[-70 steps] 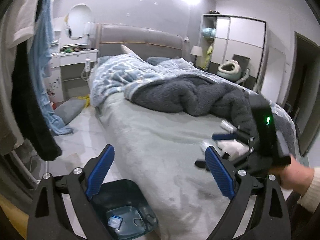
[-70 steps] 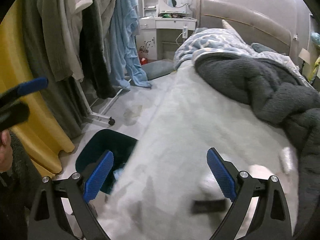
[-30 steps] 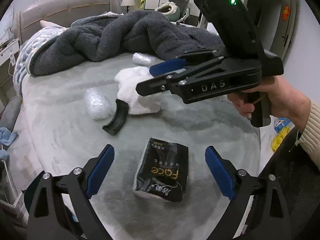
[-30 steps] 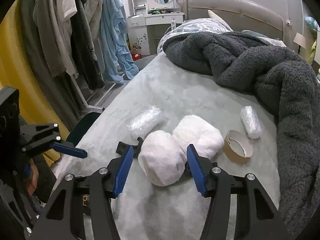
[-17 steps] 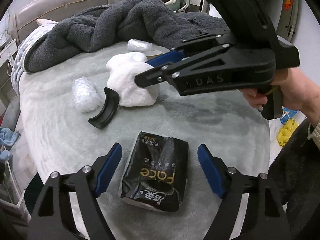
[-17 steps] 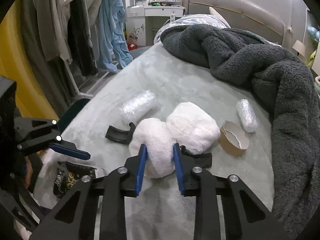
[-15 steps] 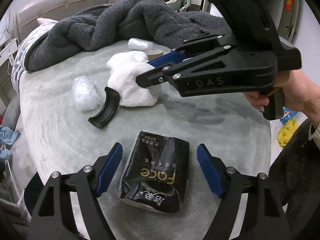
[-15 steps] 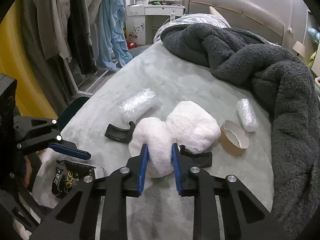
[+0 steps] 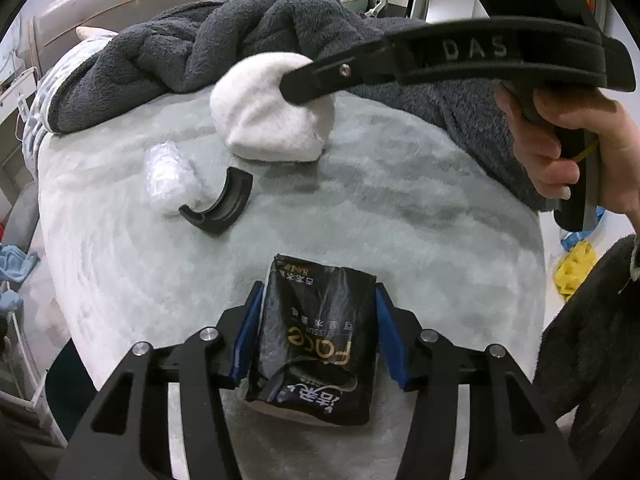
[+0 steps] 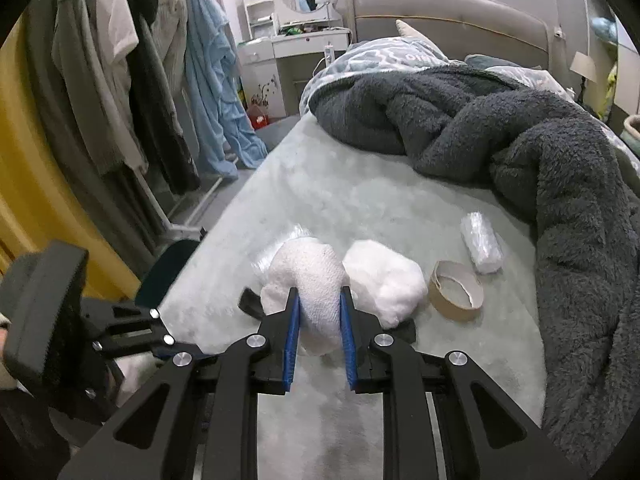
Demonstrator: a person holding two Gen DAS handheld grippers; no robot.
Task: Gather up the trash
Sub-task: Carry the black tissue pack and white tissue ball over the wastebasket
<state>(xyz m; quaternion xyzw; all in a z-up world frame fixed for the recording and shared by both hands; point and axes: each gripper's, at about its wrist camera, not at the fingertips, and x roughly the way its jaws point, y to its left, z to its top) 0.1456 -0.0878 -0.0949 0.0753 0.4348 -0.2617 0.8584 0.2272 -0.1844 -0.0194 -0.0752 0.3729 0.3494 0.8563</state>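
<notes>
My left gripper (image 9: pixel 318 334) is shut on a black tissue pack (image 9: pixel 316 344) lettered "Face", at the near edge of the pale green bed (image 9: pixel 380 208). My right gripper (image 10: pixel 319 322) is shut on a white fluffy wad (image 10: pixel 310 280) and holds it just above the bed; it also shows in the left wrist view (image 9: pixel 272 116). A second white wad (image 10: pixel 384 280) lies beside it. A clear plastic bundle (image 9: pixel 168 176), a curved black plastic piece (image 9: pixel 220 208), a cardboard tape ring (image 10: pixel 454 290) and another plastic bundle (image 10: pixel 482 248) lie on the bed.
A dark grey fleece blanket (image 10: pixel 500 140) is heaped across the far side of the bed. A dark teal bin (image 10: pixel 164 272) stands on the floor by the bed's left edge. Clothes hang on a rack (image 10: pixel 132 92) at left. A white dresser (image 10: pixel 288 52) stands behind.
My left gripper moved forward and closed on the tissue pack. My right gripper, shut on the white wad, lifted it off the bed.
</notes>
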